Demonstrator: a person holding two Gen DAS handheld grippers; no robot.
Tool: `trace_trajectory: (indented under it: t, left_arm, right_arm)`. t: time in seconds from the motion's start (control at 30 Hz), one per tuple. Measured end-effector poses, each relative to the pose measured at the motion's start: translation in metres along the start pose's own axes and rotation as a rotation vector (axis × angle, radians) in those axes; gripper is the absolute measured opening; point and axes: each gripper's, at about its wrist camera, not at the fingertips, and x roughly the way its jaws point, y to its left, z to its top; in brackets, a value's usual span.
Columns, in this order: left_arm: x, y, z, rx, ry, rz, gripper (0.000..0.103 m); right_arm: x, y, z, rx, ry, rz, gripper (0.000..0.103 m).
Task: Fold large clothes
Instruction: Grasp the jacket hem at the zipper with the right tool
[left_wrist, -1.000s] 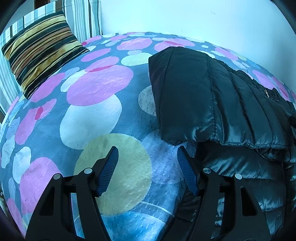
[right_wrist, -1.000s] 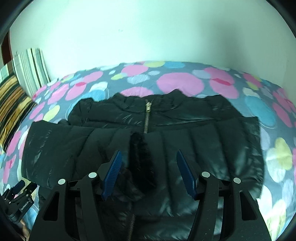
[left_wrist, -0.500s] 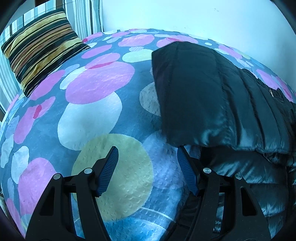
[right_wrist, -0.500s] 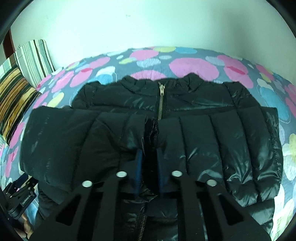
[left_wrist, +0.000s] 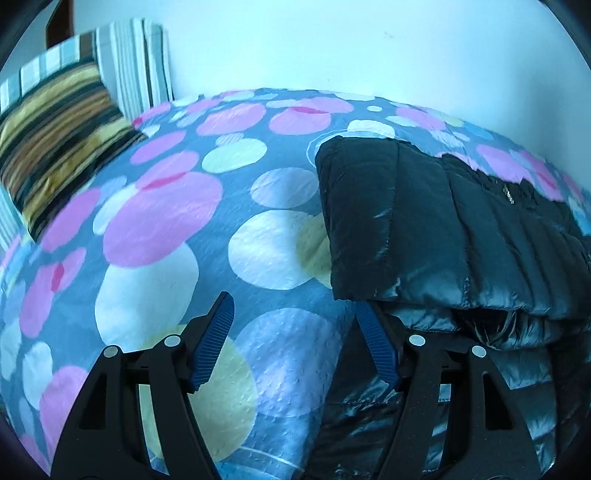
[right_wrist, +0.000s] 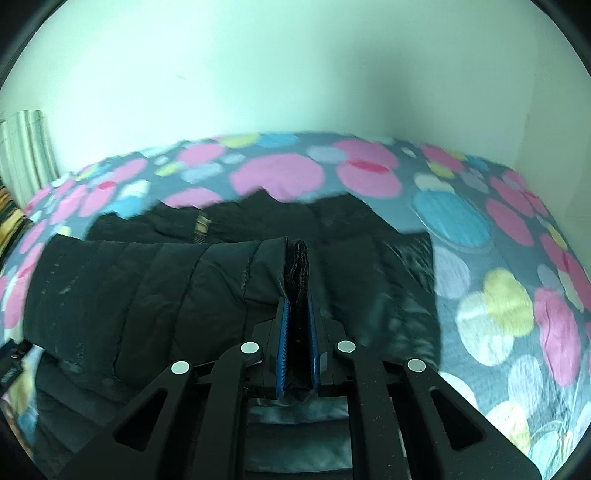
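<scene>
A black quilted puffer jacket (right_wrist: 229, 280) lies spread on a bed, well in from the bed's edges in the right wrist view, with its collar and zip toward the far edge by the wall. One sleeve (left_wrist: 417, 229) is folded across the body of the jacket, its quilted panels running sideways, and the sleeve's dark knit cuff (right_wrist: 296, 266) stands up on edge near the middle of the garment.

The right tongs (right_wrist: 296, 321) are narrowed to a slit and clamped on that cuff: the blue pads (right_wrist: 283, 343) press it from both sides, and the cuff fabric rises out between them. Their jaws came together within the last second and are now fast on the cloth.

The left tongs (left_wrist: 295, 325) stand wide, with nothing between the blue pads (left_wrist: 216, 343); they hang over the bedspread just beside the folded sleeve's end, the right-hand finger close against the jacket's shiny lower layer. The jaws have widened slightly in the last half second.

The bedspread (left_wrist: 155, 266) is grey-blue with large pink, white, pale yellow and blue circles. At the bed's far left corner a pillow (left_wrist: 55, 144) striped in gold, brown and black leans against a pale striped cushion (left_wrist: 136, 77). A plain pale wall (right_wrist: 295, 74) runs along the far edge of the bed.
</scene>
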Motion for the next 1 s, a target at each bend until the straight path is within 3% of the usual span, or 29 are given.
trace_trajectory:
  t: [0.13,0.43,0.7,1.0]
  left_arm:
    - [0.006,-0.005,-0.001,0.017,0.040,-0.025,0.069]
    - [-0.031,0.014,0.006,-0.010,-0.028,-0.125,0.069]
    - [-0.014,-0.001,0.039,-0.004,-0.053,-0.078,0.069]
    - [0.043,-0.030,0.047,0.075,0.047,-0.039,0.069]
  right_arm:
    - [0.021,-0.006,-0.014,-0.005,0.042,-0.019,0.010]
    - [0.018,-0.005,-0.019,-0.004,0.009,-0.049,0.011]
    - [-0.002,-0.025,-0.010,0.042,-0.042,-0.071,0.010]
    - [0.024,-0.034,-0.016,0.043,0.013,-0.074,0.011]
